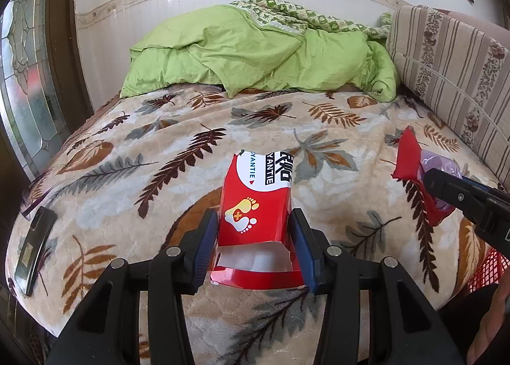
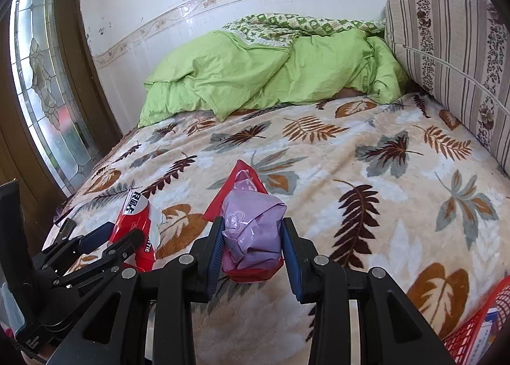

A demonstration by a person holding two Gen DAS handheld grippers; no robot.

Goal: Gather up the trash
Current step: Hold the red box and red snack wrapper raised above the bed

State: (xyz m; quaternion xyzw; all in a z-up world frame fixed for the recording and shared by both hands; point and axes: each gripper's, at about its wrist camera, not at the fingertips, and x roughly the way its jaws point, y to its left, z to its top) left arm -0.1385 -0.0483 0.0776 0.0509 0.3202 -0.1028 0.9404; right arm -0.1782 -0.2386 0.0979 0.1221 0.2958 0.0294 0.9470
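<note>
My left tongs point(image 1: 255, 237) are clamped on a torn red box point(image 1: 255, 202) held over the leaf-print bed point(image 1: 159, 154); it reads "YANTIE" with a footprint logo; my right tongs point(image 2: 251, 250) grip a crumpled lilac plastic bag point(image 2: 251, 231) stuffed in red packaging, just right of that box; red basket point(image 2: 471, 330) further right.

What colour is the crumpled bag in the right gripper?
Pale purple bag, wrapped in something red, shut in the right gripper; right wrist view.
</note>
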